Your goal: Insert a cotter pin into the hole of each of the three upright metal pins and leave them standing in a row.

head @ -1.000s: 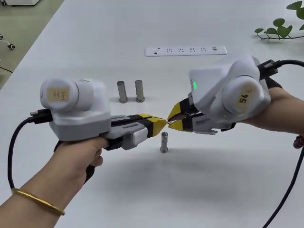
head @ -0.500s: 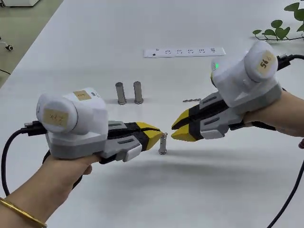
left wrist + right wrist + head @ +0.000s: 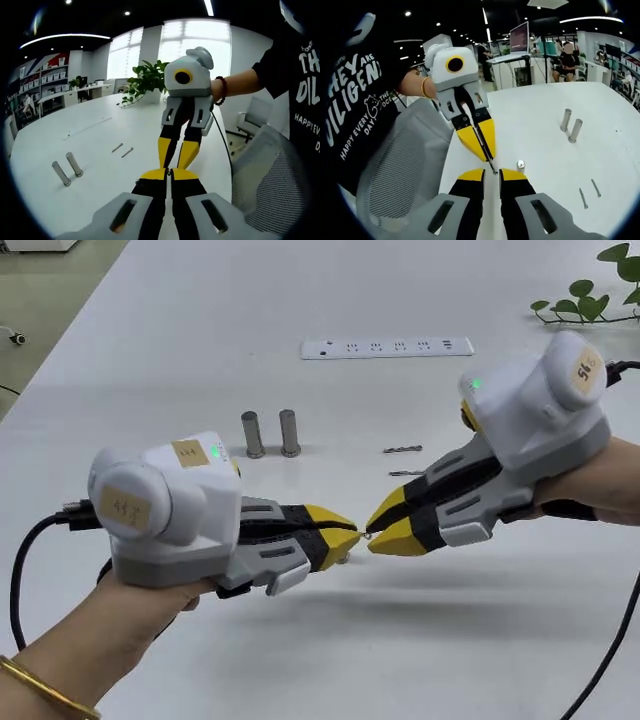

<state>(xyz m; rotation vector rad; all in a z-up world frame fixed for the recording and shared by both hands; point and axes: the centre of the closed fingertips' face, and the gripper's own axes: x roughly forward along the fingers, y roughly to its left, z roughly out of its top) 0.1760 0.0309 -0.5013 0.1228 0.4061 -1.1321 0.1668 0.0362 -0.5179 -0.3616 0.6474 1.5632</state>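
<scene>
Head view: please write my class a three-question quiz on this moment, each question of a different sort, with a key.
1. How many cotter pins lie loose on the table?
2. True or false: the two metal pins beyond the left gripper lie flat.
3. The white thing farther back is: A power strip, B keyboard, C ruler.
Key: 1 two; 2 false; 3 A.
</scene>
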